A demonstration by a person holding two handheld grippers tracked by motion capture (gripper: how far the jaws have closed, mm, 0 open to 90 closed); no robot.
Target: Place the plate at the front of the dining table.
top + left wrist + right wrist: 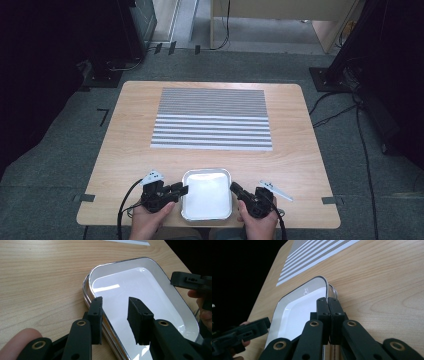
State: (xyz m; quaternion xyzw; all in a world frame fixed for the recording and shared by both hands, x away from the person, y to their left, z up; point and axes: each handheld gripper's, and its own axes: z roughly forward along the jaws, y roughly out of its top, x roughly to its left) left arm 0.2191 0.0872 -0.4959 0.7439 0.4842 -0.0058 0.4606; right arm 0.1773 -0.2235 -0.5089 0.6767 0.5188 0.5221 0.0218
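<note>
Evidently a two-sided lift is being set up: the white tray [206, 194] sits at the near edge of the table [125, 150], between both hands. The right gripper [327, 301] is clamped on the tray's rim, one pad inside, one outside. The left gripper [115, 307] straddles the opposite rim with jaws apart, not yet pinching. The striped mat [212, 119] lies well beyond.
</note>
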